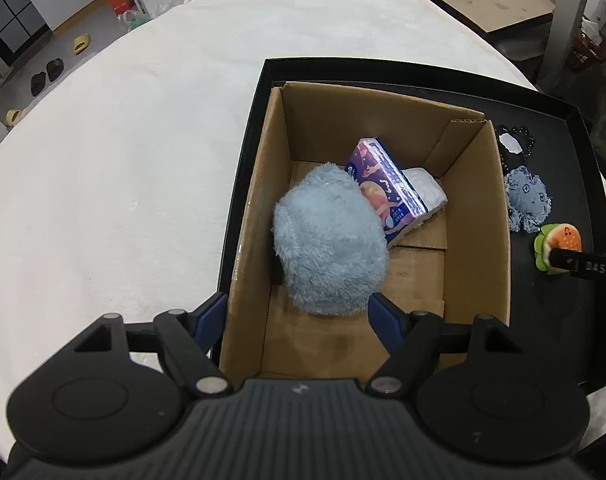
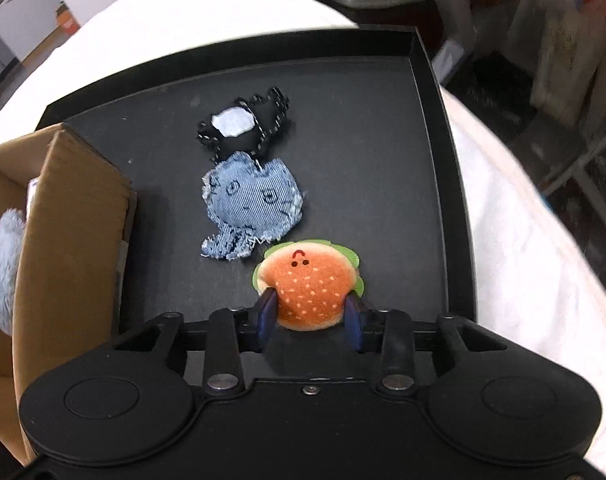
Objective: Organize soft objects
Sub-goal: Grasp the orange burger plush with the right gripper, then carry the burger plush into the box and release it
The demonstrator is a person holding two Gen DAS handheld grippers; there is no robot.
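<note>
White fleece covers the table [image 1: 143, 140], where a black tray [image 2: 383, 120] carries a cardboard box [image 1: 475, 216]. Right fingers [image 2: 309, 314] clamp the burger plush [image 2: 309, 284] at the tray's near right, box leftward. Left fingers [image 1: 299, 316] gape above the blue fluffy plush [image 1: 329, 244] inside it.

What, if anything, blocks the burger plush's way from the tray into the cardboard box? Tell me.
Only the cardboard box's own near wall stands between, so the burger plush, pinched in the right tool, must be lifted over it. The denim plush lies beside that path, on the black tray.
</note>
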